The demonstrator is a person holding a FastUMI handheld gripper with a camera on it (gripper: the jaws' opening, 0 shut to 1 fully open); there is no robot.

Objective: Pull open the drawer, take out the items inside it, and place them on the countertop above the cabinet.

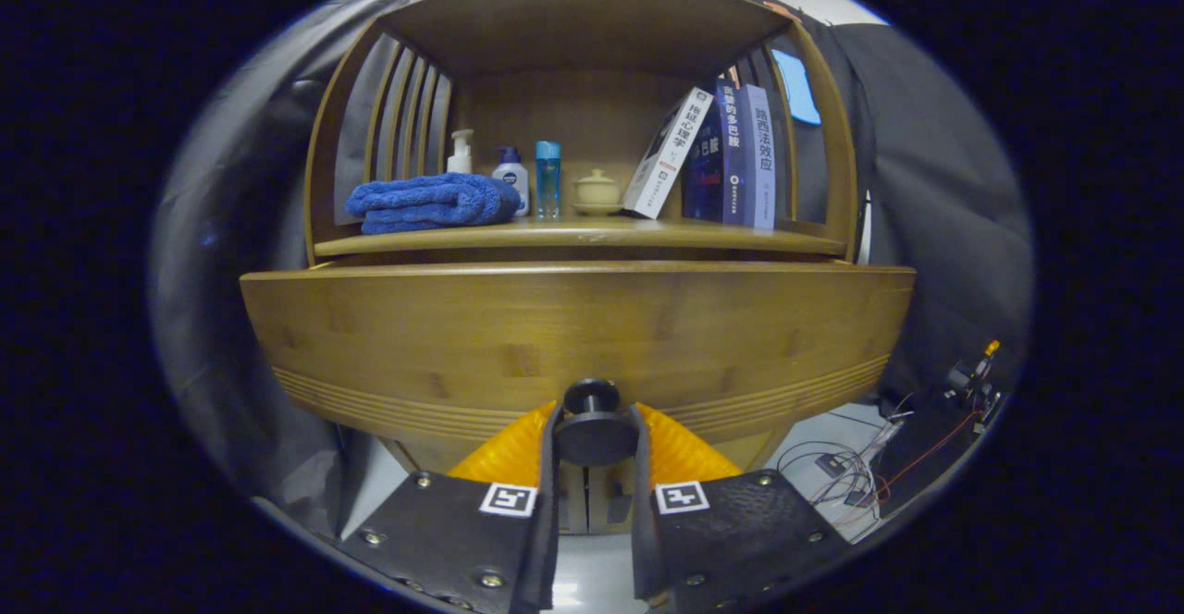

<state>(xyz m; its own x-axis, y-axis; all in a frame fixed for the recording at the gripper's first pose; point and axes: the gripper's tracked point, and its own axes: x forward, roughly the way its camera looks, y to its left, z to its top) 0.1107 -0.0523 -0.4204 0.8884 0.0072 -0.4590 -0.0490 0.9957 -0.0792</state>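
Up on the surface (583, 237) above the cabinet, from left to right: a folded blue towel (430, 202); just behind its right end a white pump bottle (460, 152); a white bottle with a blue cap (511, 179) touching the towel's edge; a slim blue bottle (548, 179) just beside it; a small cream lidded cup on a saucer (597, 191) near the middle; then a white book (668, 153) tilted rightward against a row of upright dark and pale blue books (740, 156). Slatted wooden sides and a wooden top around all of it.

Below the surface, the wide wooden drawer (573, 337), its front standing out from the cabinet with a dark gap along its top edge; contents hidden behind the front. Round dark knob (593, 427) low on the drawer's middle.

Down to the right, on a pale floor, a tangle of wires and small electronics (888, 457).

Tongs (593, 434) level and pointing straight at the drawer front, clamped on the knob, one finger pressed to each side of it. Nothing between tongs and drawer apart from the knob.
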